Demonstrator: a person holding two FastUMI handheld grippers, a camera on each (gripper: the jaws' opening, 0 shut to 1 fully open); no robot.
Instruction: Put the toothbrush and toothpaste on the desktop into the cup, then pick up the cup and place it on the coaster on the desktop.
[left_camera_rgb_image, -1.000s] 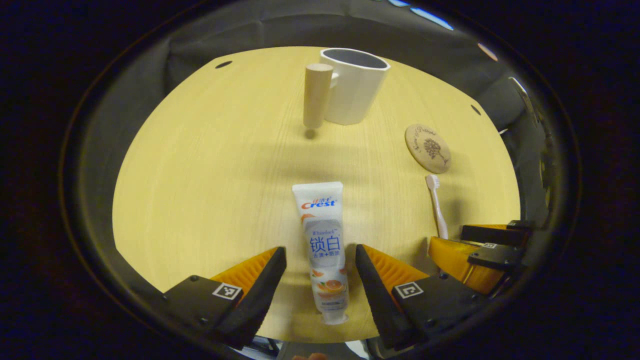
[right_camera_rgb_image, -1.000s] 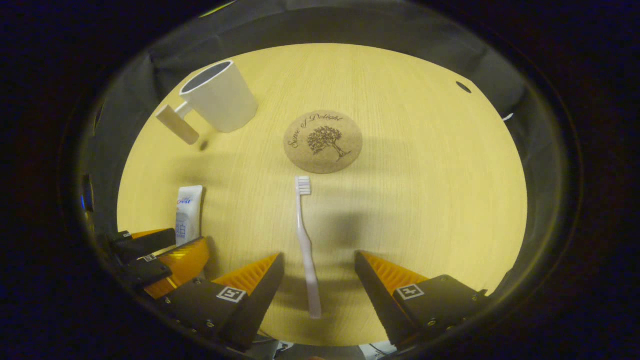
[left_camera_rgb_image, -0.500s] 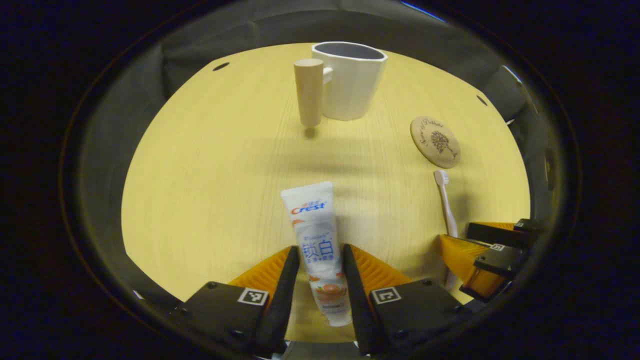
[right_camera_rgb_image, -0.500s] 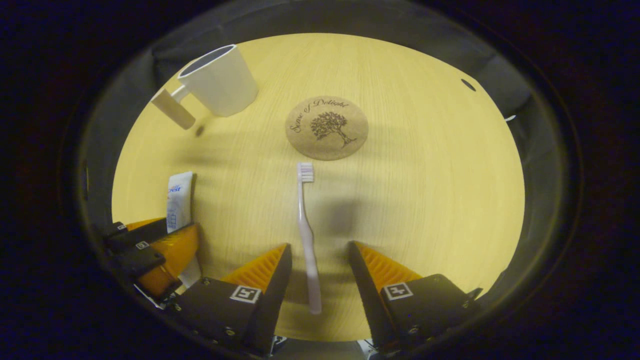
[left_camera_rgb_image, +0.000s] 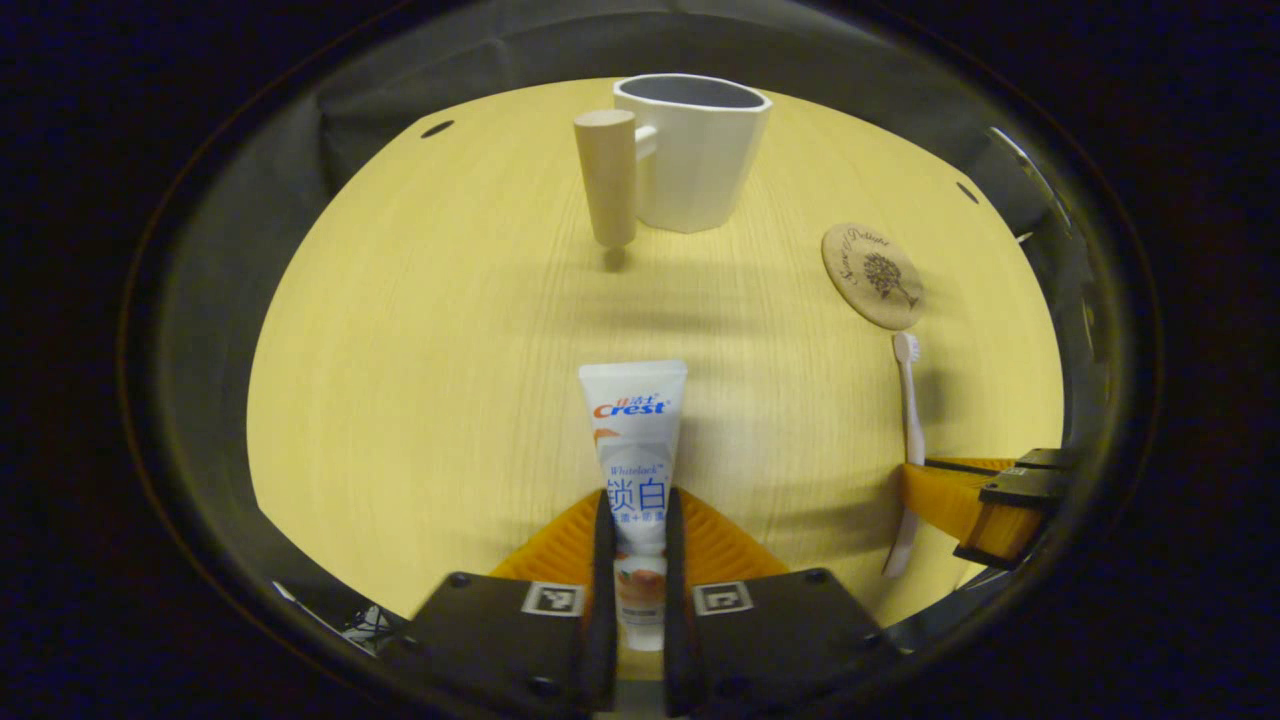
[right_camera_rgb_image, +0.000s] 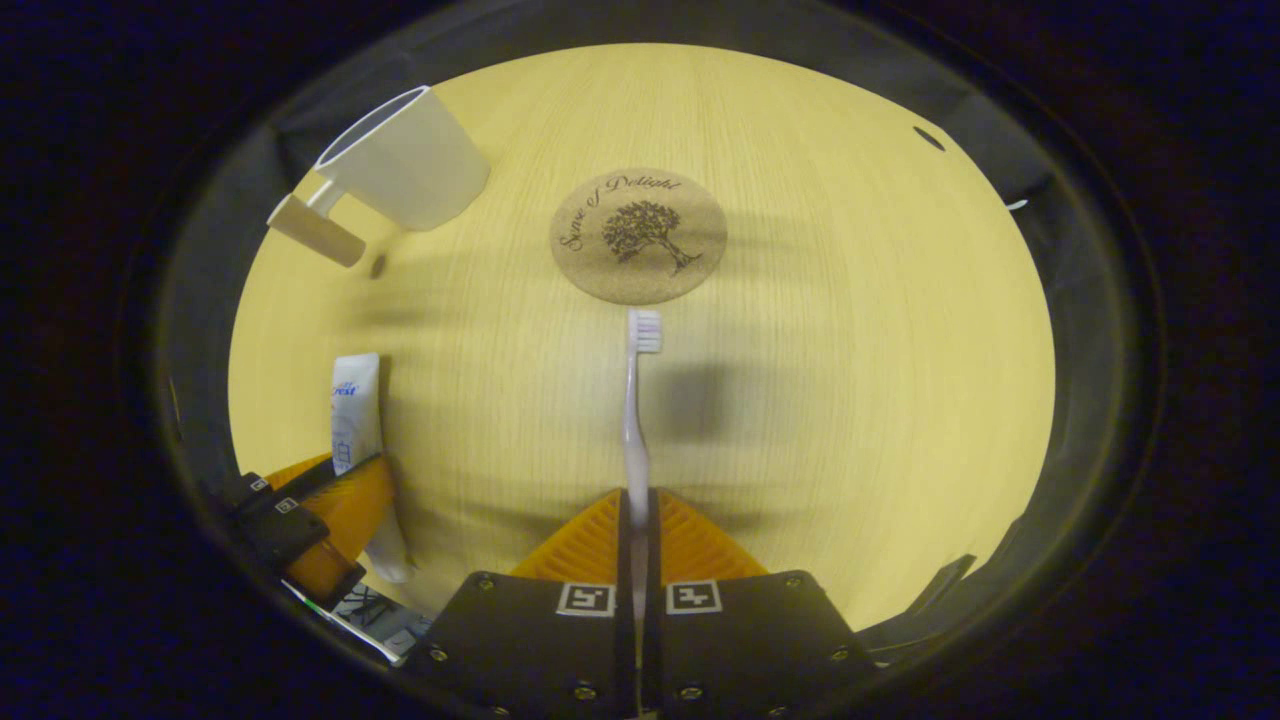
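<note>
In the left gripper view, the left gripper (left_camera_rgb_image: 635, 545) is clamped on the toothpaste (left_camera_rgb_image: 633, 460), its 2 fingers pressing the tube's lower part from either side while the crimped end points away over the desktop (left_camera_rgb_image: 420, 350). Whether the tube is lifted off the wood cannot be told. Beyond it stands the cup (left_camera_rgb_image: 692, 150), upright and white, with a cylindrical wooden handle on its left. The coaster (left_camera_rgb_image: 872, 275) lies well to the cup's right, and the toothbrush (left_camera_rgb_image: 911, 400) runs from just below the coaster down to the right gripper (left_camera_rgb_image: 985, 500) at the edge. The right gripper view gives the closer look at that grasp: the right gripper (right_camera_rgb_image: 636, 525) is closed on the toothbrush (right_camera_rgb_image: 636, 400) handle, both fingers squeezing it, the bristle head pointing at the coaster (right_camera_rgb_image: 638, 236) and stopping just short of it. This view also shows the coaster's tree design face-on, the cup (right_camera_rgb_image: 405, 170) at upper left, and the toothpaste (right_camera_rgb_image: 355, 430) held by the left gripper (right_camera_rgb_image: 320, 520) at lower left.
</note>
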